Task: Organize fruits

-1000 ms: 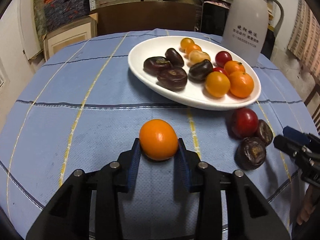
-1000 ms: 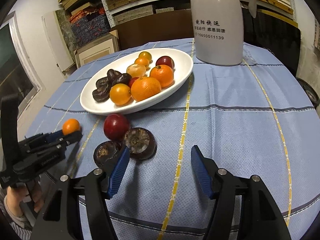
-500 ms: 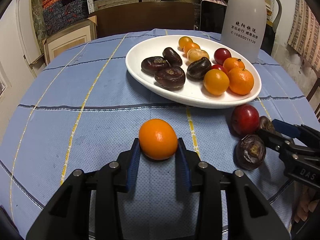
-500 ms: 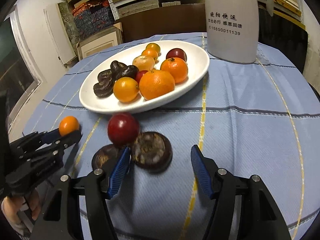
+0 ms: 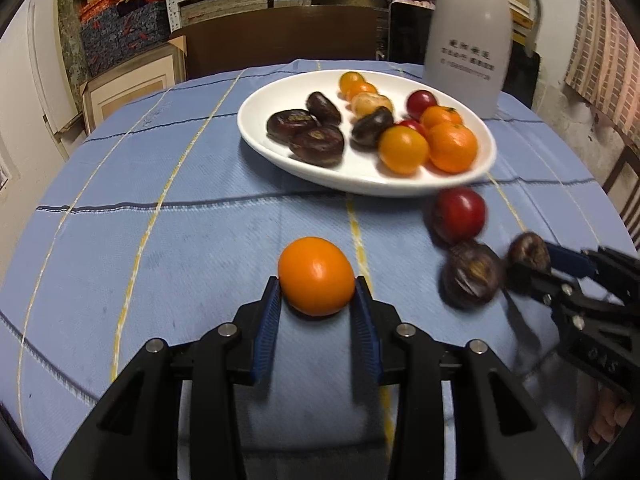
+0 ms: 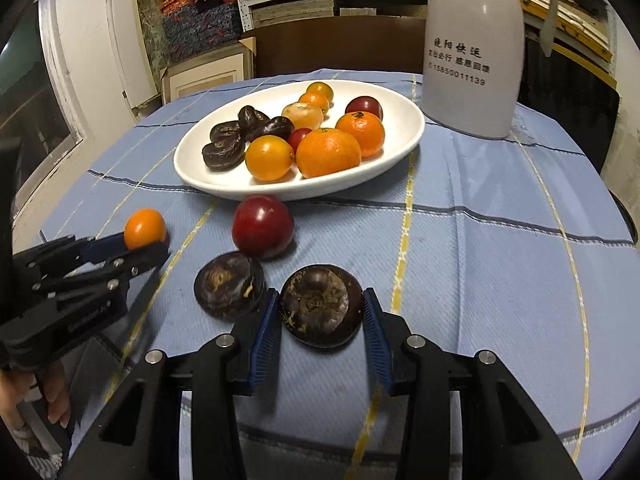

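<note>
Left gripper (image 5: 316,300) pinching an orange fruit (image 5: 316,282) on the blue tablecloth (image 5: 160,240); right gripper (image 6: 322,314) clamped on a dark brown fruit (image 6: 321,305) beside a second dark fruit (image 6: 229,285) and a red fruit (image 6: 263,227), near the white plate (image 6: 400,140) heaped with more fruit

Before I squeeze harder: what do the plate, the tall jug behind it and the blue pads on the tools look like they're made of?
Plate: probably glazed ceramic; white and glossy, though melamine can't be ruled out. Jug: looks like matte plastic or coated metal; pale grey, printed lettering, no glare. Pads: likely rubber or soft plastic; blue, finely ribbed faces.
</note>
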